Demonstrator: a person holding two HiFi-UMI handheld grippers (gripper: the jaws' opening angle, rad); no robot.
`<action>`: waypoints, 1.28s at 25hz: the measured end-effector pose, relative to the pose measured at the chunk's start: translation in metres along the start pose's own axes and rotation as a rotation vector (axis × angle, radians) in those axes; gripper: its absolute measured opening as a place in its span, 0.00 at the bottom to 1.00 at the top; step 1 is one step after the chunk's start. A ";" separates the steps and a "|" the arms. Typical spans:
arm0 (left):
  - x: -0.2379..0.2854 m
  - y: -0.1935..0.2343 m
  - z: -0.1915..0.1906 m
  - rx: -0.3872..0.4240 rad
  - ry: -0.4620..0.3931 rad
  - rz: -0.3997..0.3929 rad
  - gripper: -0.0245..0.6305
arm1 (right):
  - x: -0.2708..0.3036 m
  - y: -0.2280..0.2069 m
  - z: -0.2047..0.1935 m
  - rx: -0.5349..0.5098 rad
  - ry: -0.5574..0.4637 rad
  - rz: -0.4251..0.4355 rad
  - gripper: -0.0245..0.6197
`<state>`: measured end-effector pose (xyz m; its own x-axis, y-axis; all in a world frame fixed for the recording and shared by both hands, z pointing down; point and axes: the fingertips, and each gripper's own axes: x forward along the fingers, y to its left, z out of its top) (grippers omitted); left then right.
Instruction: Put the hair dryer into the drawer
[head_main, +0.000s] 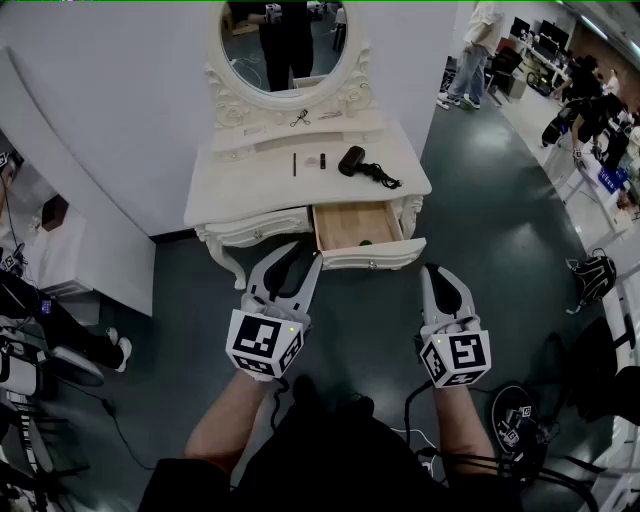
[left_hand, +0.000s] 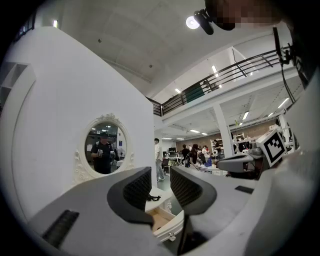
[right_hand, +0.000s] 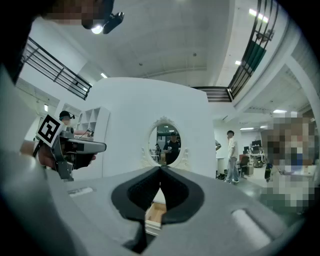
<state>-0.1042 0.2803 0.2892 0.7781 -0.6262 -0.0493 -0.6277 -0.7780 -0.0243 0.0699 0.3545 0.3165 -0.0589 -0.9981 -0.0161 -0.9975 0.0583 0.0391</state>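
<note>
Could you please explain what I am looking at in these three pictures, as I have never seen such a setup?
No robot here: a person holds a two-jaw gripper in each hand. One picture comes from a camera on the person's head, looking down; the other two from cameras riding on the grippers. The left gripper is open, the right gripper shut, both empty. Ahead stands a white dressing table with an oval mirror. A black hair dryer lies on top, and the drawer is pulled open.
</note>
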 end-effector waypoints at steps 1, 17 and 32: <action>0.000 -0.007 0.001 0.001 -0.001 0.003 0.22 | -0.005 -0.003 0.001 -0.003 -0.002 0.006 0.04; -0.001 -0.057 0.007 0.021 0.018 0.058 0.42 | -0.040 -0.051 0.005 0.041 -0.043 0.079 0.35; 0.068 0.045 -0.037 -0.032 0.068 0.102 0.42 | 0.063 -0.086 -0.007 -0.007 -0.002 0.037 0.40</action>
<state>-0.0787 0.2008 0.3213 0.7109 -0.7030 0.0177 -0.7032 -0.7109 0.0095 0.1518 0.2861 0.3191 -0.0958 -0.9953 -0.0169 -0.9944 0.0950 0.0464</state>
